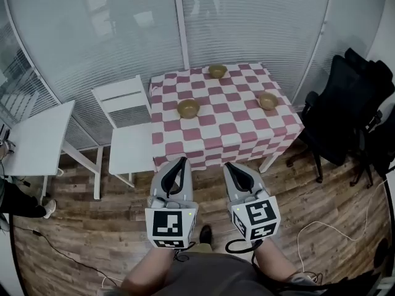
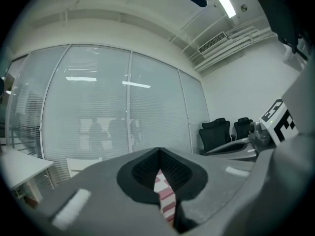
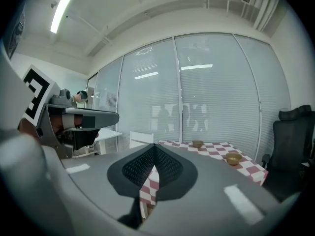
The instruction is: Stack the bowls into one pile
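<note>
Both grippers parked low, stacking not started

Left gripper (image 1: 179,160) and right gripper (image 1: 228,165) have their jaws pressed together on nothing, held short of the checkered table (image 1: 228,122) at 12 o'clock, probably just resting before a reach. Bowls sit well apart on it: left bowl (image 1: 189,108) at 9 o'clock, far bowl (image 1: 217,71) at 12, right bowl (image 1: 268,100) at 3.

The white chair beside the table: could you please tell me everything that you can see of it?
The white chair has a slatted back and a flat, bare seat. It stands upright on the wood floor, close beside the checkered table at its left in the head view, back toward the glass wall.
</note>
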`<state>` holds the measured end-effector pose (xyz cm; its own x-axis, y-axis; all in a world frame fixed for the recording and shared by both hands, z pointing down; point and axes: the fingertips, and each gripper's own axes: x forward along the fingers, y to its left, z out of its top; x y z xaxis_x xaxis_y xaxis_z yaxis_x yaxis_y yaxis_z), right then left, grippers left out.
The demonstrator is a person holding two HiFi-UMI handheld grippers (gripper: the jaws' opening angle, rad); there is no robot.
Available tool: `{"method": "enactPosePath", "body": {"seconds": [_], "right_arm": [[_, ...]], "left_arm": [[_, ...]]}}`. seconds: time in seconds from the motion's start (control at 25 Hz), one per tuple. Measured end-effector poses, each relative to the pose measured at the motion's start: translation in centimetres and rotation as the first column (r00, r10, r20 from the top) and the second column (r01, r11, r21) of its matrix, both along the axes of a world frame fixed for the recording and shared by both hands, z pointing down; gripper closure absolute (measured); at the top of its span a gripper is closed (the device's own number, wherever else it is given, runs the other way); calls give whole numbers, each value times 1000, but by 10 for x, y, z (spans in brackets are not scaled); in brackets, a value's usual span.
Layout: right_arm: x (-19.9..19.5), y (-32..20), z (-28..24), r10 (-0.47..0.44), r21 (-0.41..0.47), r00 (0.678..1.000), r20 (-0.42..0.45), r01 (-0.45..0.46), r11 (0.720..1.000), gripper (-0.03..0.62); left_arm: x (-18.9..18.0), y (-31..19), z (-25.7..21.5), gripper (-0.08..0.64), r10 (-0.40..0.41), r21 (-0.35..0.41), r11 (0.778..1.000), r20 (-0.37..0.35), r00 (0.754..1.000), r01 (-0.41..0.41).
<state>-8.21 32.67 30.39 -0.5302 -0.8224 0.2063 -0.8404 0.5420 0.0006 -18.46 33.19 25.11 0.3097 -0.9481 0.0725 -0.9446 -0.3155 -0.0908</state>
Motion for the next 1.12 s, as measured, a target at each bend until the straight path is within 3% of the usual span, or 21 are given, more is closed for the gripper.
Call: {"method": "enactPosePath", "body": {"seconds": [0.32,0.72,1.12], "right_arm": [[-33,-77,-4,-15,16,1000,-17,15,1000,565],[-33,-140,14,-14,-17,999,-31,13,1000,566],[-28,-244,36,-80,-79,997,-9,79,994,566]], "left_arm": [[-36,-73,2,560,-17,7,1000,-12,1000,17],[-37,-134,30,560,-15,-53,998,-4,1000,15],[-35,-228,47,560,-92,-117,989,31,995,95]]}}
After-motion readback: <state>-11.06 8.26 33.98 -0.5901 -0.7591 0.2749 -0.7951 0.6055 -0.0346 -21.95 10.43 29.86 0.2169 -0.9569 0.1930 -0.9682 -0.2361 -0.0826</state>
